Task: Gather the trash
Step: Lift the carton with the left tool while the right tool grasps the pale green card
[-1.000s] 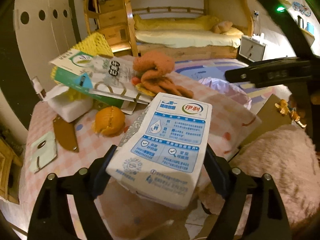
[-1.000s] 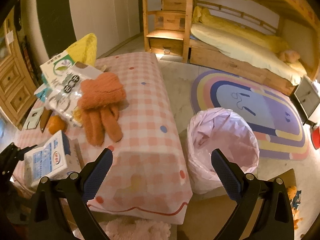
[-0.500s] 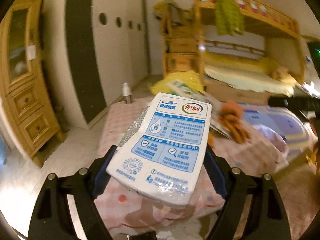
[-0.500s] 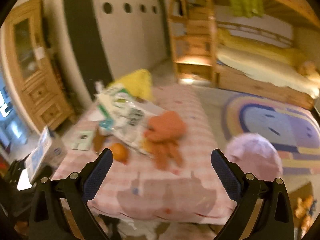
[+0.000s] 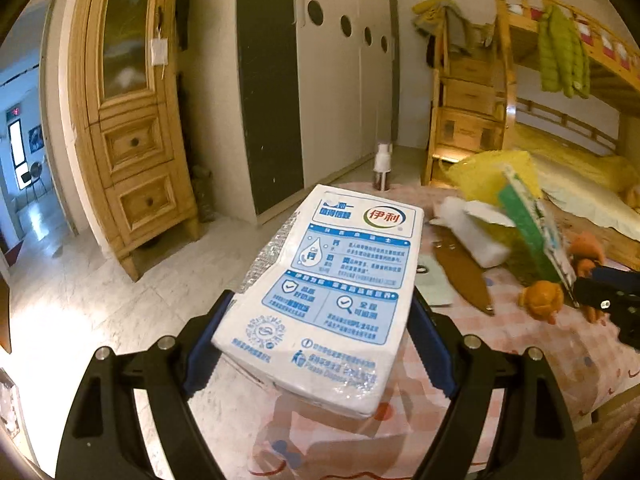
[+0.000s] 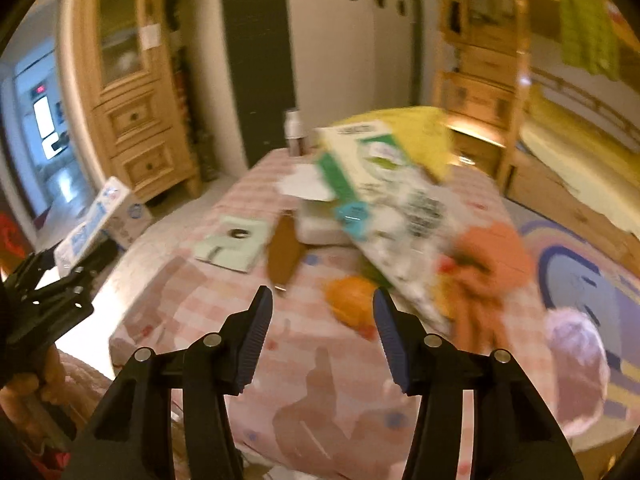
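1. Two grippers are in our hands. Our left gripper (image 5: 320, 320) pinches a white and blue milk carton (image 5: 328, 292) between its blue pads, one pad pressed on each long side of the carton.
2. We hold the milk carton in the air, tilted, over the near edge of the table (image 5: 500, 336) and the pale floor (image 5: 80, 280). In the right wrist view we see the same carton (image 6: 100, 216) at the far left, beside the table and not touching it.
3. Our right gripper (image 6: 322, 316) is spread, with nothing between its fingers. It hovers above the table's near part, and an orange peel (image 6: 350, 298) lies just ahead of its fingertips.
4. On the pink checked cloth we see also a brown flat piece (image 6: 282, 254), a pale green card (image 6: 234, 244), a white foam block (image 5: 476, 236) and a big green and white package (image 6: 384, 196) leaning over them. This view is blurred, so we cannot tell fine details.
5. An orange plush toy (image 6: 488, 264) lies right of the package.
6. A pink bag (image 6: 576, 360) stands low at the right of the table.
7. A wooden cabinet (image 5: 132, 120) stands behind, at the left wall.
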A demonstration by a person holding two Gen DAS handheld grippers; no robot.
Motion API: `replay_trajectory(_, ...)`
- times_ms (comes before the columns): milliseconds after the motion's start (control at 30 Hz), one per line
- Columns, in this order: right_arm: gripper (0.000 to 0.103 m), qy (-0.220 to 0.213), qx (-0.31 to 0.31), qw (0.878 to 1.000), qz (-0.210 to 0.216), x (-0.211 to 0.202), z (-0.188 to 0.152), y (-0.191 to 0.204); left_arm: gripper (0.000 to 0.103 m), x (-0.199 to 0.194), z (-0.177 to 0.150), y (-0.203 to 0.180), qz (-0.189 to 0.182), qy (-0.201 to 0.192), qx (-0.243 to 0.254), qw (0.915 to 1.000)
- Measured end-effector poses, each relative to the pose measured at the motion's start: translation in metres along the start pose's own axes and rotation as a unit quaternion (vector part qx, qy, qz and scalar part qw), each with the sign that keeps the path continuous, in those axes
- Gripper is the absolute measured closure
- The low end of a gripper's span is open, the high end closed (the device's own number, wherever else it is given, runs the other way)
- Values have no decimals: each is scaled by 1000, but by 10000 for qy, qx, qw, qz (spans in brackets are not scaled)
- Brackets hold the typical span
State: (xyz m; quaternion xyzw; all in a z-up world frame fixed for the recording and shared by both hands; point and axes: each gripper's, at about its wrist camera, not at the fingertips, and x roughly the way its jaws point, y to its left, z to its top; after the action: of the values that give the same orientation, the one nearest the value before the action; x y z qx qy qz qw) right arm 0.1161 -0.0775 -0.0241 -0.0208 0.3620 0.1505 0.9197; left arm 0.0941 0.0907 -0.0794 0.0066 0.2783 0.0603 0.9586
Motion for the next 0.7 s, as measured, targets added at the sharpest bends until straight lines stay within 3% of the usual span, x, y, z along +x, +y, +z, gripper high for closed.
replay_trajectory(333, 58, 461, -600, 9953, 599, 79, 31, 69, 22, 12, -4, 38, 255, 228, -294, 9990)
replay_trajectory(433, 51, 580, -912, 9925, 573, 96, 36, 84, 22, 14, -4, 48, 262, 266, -458, 9983)
replay_trajectory(467, 37, 647, -1043, 9908, 563, 102, 36, 90, 22, 15, -5, 50, 281, 268, -489, 9980)
replay_trajectory(500, 32, 686, -1138, 9894, 583, 108, 36, 94, 22, 16, -5, 52, 283, 278, -515, 9979)
replay_trajectory(700, 34, 922, -1233, 9878, 217, 133, 33, 99, 22, 20, -5, 58, 257, 406, -613, 9970)
